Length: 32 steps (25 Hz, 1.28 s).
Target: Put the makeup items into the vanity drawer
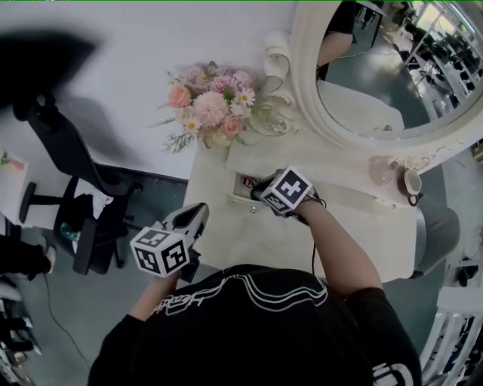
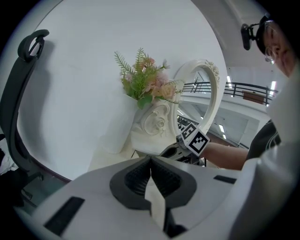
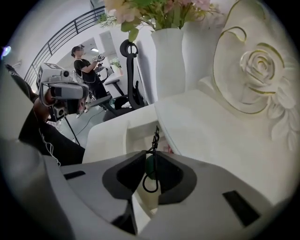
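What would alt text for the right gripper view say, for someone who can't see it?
The right gripper, jaws closed on a small dark item with a wire loop, points down at the open drawer of a white vanity. Behind stand a white vase of flowers and a black office chair.

A thin black makeup item [image 3: 154,135] is pinched upright between the jaws of the right tongs [image 3: 153,141]. Its jointed tip sticks out past the jaw tips, a wire-like loop hangs behind them, and a greenish part shows in the gap. Just beyond and below the tongs lies the white vanity drawer [image 3: 135,137], pulled open from the tabletop, with a pinkish item [image 3: 167,149] inside.
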### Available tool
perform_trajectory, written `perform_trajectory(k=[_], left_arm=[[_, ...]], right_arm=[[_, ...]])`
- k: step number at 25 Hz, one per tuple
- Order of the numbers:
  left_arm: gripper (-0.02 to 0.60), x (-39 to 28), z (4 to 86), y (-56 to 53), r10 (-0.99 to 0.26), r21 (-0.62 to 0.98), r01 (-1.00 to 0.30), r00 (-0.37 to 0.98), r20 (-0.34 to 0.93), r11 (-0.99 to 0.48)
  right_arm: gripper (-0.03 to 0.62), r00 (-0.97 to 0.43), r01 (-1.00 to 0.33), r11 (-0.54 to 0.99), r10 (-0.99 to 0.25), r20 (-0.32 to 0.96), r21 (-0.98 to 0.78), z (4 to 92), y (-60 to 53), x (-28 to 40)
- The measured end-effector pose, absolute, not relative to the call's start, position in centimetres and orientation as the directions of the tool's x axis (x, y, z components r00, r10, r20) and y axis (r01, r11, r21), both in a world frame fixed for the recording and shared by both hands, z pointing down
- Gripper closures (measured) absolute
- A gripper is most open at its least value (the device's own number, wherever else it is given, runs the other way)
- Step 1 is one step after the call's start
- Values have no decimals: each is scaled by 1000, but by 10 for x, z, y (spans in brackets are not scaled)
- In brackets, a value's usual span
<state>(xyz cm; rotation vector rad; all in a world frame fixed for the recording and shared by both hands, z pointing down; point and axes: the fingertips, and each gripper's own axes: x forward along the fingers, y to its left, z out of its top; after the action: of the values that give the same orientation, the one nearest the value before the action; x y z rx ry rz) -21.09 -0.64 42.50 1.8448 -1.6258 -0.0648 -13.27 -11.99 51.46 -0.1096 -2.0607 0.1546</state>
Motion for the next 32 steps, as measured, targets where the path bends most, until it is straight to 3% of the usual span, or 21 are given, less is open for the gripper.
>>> perform_trajectory(k=[4, 8, 11, 16, 20, 22, 25, 29, 32], left_arm=[[558, -214, 423, -10, -900, 506, -863, 225, 373, -6], [558, -211, 421, -11, -900, 505, -863, 229, 370, -11], [558, -209, 415, -12, -909, 506, -863, 224, 352, -17], [558, -197, 404, -18, -913, 492, -870, 237, 332, -47], [558, -175, 390, -25, -911, 485, -870, 268, 312, -90], [558, -160, 383, -29, -907, 485, -867, 291, 304, -116], [558, -139, 369, -37, -900, 485, -860, 328, 286, -159], [558, -105, 347, -42, -880, 460, -851, 399, 258, -251], [558, -84, 331, -44, -867, 434, -845, 440, 234, -311]], right_arm=[[507, -474, 10, 985, 156, 867, -172, 515, -118, -138], [387, -534, -16, 979, 165, 829, -204, 500, -115, -137], [347, -584, -20, 984, 134, 800, -180, 488, -113, -129], [332, -708, -101, 986, 24, 706, -135, 461, -118, -107], [335, -844, -137, 962, 13, 537, -238, 415, -110, -85], [354, -891, -134, 949, 11, 454, -287, 391, -104, -70], [443, -929, -145, 947, -31, 369, -286, 360, -101, -44], [543, -944, -139, 965, -61, 323, -222, 337, -91, -15], [566, -948, -124, 973, -57, 314, -197, 333, -82, -2]])
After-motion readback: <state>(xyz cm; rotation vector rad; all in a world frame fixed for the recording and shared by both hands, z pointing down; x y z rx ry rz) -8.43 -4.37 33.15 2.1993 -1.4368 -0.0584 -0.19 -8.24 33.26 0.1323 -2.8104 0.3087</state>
